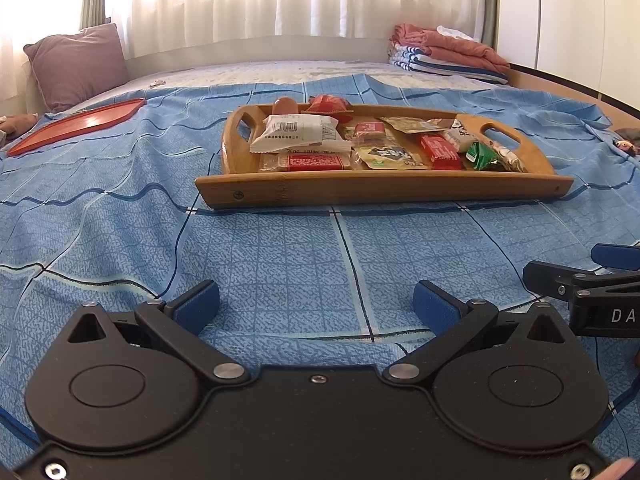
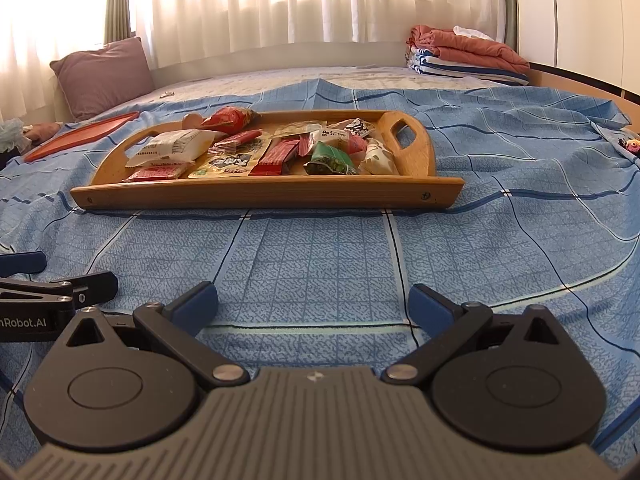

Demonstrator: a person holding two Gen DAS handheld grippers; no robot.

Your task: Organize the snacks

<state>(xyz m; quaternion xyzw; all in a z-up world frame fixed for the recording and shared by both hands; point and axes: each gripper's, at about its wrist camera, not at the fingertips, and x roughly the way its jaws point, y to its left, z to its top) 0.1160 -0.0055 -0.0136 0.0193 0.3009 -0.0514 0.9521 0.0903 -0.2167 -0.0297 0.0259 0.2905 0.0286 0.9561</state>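
Two hand-held grippers are hovering low over a blue checked bedsheet. The left gripper and right gripper are both gaping wide, gripping nothing. At twelve o'clock, well apart, a wooden tray is lying heaped with snack packets: a white packet, red bars, a green pouch. At ten o'clock, a red tray is sitting bare. Risk: overlapping slippery wrappers are likely making a two-packet pinch easy, and the soft bedding may be letting the tray tip.
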